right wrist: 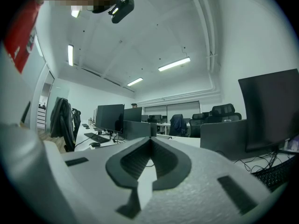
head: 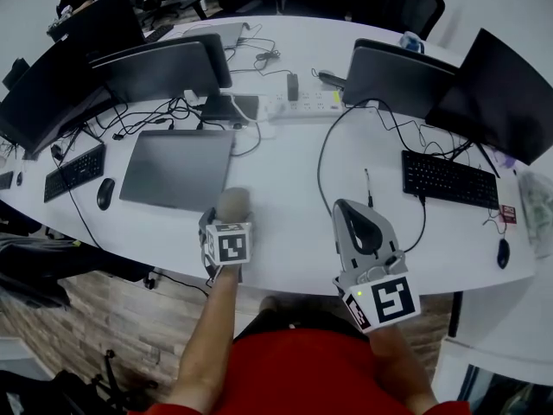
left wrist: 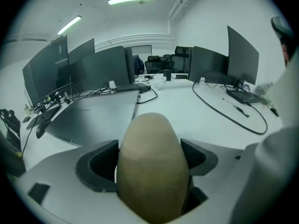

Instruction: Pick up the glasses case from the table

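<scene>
The glasses case (head: 235,199) is a tan, rounded oblong lying near the front edge of the white table (head: 294,232). My left gripper (head: 226,223) points steeply down over it, one jaw on each side. In the left gripper view the case (left wrist: 152,162) fills the gap between the dark pads (left wrist: 96,167). The jaws stand wide and a thin pale sliver shows by the left pad, so they are not pressing. My right gripper (head: 352,207) hovers level to the right of the case, above the table edge. Its jaws (right wrist: 150,141) meet at the tip with nothing between them.
A closed grey laptop (head: 177,167) lies just behind the case. A black cable (head: 321,167) and a pen (head: 368,187) lie near the right gripper, and a keyboard (head: 449,178) and mouse (head: 503,252) farther right. Monitors, a power strip (head: 302,106) and another mouse (head: 104,193) fill the back and left.
</scene>
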A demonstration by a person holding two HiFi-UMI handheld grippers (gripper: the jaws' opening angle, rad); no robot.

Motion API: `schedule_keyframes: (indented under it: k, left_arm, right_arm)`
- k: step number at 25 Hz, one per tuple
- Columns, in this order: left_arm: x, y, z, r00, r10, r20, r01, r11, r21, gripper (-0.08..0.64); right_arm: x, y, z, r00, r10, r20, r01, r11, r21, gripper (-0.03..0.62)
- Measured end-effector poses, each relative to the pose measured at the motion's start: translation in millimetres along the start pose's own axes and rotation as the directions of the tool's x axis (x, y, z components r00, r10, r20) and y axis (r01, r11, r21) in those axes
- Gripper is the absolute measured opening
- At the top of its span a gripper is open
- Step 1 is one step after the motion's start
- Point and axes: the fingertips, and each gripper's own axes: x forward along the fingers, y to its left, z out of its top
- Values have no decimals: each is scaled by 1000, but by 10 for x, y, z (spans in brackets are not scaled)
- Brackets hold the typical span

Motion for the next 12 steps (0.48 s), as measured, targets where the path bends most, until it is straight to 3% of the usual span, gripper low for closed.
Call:
schedule_keyframes:
  k: [4,12]
  left_arm:
    - [-9,-1,0,1000,15,10,-15,999,29,383]
    - [-205,-50,91,997,-44,66,43,999,15,377]
  right_arm:
    - [-12,4,-18,1000,1,-3,-1,1000,4,5]
    - [-40,67,-10,1000,15,0,-15,1000,8,5]
